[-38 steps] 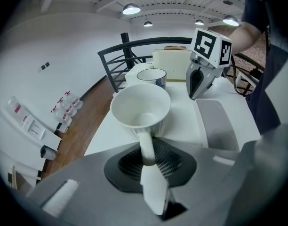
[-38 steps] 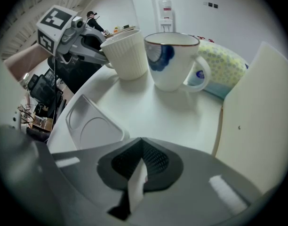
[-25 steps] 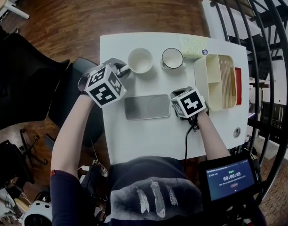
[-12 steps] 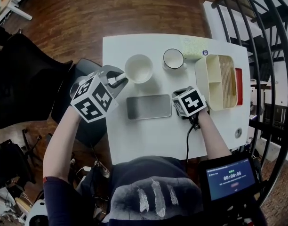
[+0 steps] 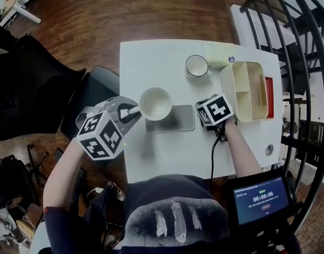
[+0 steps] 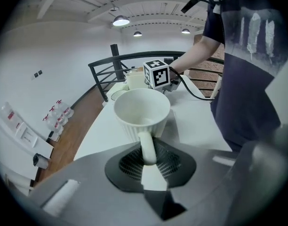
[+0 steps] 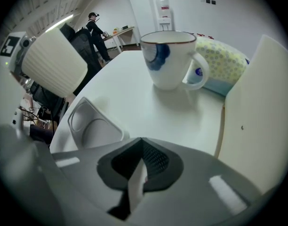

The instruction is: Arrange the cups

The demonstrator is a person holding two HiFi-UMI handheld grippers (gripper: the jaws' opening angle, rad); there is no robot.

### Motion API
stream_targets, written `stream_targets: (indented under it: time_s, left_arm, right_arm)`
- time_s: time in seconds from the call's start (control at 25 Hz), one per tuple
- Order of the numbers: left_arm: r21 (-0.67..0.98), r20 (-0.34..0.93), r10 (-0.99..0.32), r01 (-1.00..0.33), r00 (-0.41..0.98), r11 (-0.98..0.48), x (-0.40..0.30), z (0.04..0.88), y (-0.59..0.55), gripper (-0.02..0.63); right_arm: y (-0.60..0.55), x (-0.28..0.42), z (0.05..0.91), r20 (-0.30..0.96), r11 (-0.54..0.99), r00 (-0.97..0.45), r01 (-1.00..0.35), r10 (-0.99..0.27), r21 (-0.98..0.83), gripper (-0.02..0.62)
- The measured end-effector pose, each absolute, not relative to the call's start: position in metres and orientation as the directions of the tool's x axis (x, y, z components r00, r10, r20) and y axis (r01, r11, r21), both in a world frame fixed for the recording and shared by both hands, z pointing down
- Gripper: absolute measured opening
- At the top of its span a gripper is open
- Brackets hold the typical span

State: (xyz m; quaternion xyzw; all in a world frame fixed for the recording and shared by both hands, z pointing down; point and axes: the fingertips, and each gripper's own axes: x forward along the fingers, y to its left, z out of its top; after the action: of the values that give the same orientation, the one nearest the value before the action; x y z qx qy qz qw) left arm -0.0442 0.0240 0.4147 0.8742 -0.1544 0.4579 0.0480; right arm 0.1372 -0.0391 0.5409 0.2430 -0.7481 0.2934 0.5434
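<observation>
Newly lifted white cup (image 5: pixel 155 103) hangs, handle in left hand-held gripper (image 5: pixel 131 110).

Dark brown wood floor (image 5: pixel 151 9) spreading round white sq. table (image 5: pixel 146 62); black curved metal railing (image 5: pixel 310 62) arcing on rt; round ceiling lamps (image 6: pixel 120 21) glowing.

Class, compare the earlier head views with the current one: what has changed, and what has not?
The left tongs, shut on the handle of the ribbed white cup, carried it from beside the blue-patterned mug toward the person, over the left end of the grey tray. The right tongs, mug and cream box stayed put.
</observation>
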Motion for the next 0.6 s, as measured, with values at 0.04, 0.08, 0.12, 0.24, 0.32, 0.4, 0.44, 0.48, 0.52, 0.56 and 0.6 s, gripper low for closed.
stream_targets:
  time_s: [0.04, 0.08, 0.12, 0.24, 0.32, 0.4, 0.44, 0.48, 0.52, 0.56, 0.6]
  left_arm:
    - [-0.054, 0.818, -0.217, -0.305, 0.532, -0.951, -0.044, 0.416, 0.029, 0.054]
    - [-0.048, 0.820, -0.207, -0.295, 0.533, -0.954, -0.042, 0.419, 0.034, 0.054]
    - [-0.041, 0.821, -0.196, -0.287, 0.536, -0.957, -0.039, 0.421, 0.038, 0.054]
    - [-0.023, 0.820, -0.174, -0.271, 0.546, -0.962, -0.030, 0.430, 0.050, 0.054]
    - [-0.009, 0.819, -0.157, -0.262, 0.552, -0.965, -0.024, 0.436, 0.054, 0.054]
    - [0.004, 0.821, -0.138, -0.247, 0.553, -0.969, -0.019, 0.441, 0.059, 0.054]
    - [0.009, 0.824, -0.129, -0.239, 0.552, -0.971, -0.018, 0.444, 0.062, 0.054]
    - [0.013, 0.826, -0.121, -0.232, 0.551, -0.973, -0.017, 0.447, 0.064, 0.054]
    - [0.018, 0.827, -0.113, -0.227, 0.551, -0.974, -0.017, 0.449, 0.066, 0.054]
    - [0.023, 0.827, -0.107, -0.223, 0.552, -0.974, -0.017, 0.452, 0.068, 0.054]
    - [0.030, 0.827, -0.100, -0.221, 0.554, -0.975, -0.016, 0.455, 0.069, 0.054]
  right_arm:
    - [-0.039, 0.137, 0.541, 0.956, 0.711, -0.290, -0.681, -0.045, -0.174, 0.006]
    - [-0.040, 0.138, 0.541, 0.956, 0.712, -0.289, -0.681, -0.045, -0.172, 0.006]
    - [-0.040, 0.138, 0.541, 0.957, 0.713, -0.287, -0.680, -0.044, -0.171, 0.006]
    - [-0.039, 0.140, 0.542, 0.958, 0.716, -0.285, -0.677, -0.043, -0.170, 0.006]
    - [-0.041, 0.140, 0.542, 0.957, 0.718, -0.286, -0.675, -0.044, -0.169, 0.006]
    - [-0.042, 0.140, 0.542, 0.957, 0.718, -0.286, -0.675, -0.045, -0.168, 0.006]
    - [-0.042, 0.140, 0.542, 0.957, 0.718, -0.287, -0.675, -0.045, -0.169, 0.006]
    - [-0.042, 0.140, 0.542, 0.957, 0.718, -0.287, -0.676, -0.044, -0.170, 0.006]
    - [-0.042, 0.140, 0.542, 0.957, 0.717, -0.287, -0.676, -0.043, -0.170, 0.006]
    - [-0.042, 0.140, 0.542, 0.957, 0.716, -0.286, -0.676, -0.042, -0.171, 0.006]
    - [-0.042, 0.140, 0.542, 0.957, 0.716, -0.286, -0.677, -0.041, -0.171, 0.006]
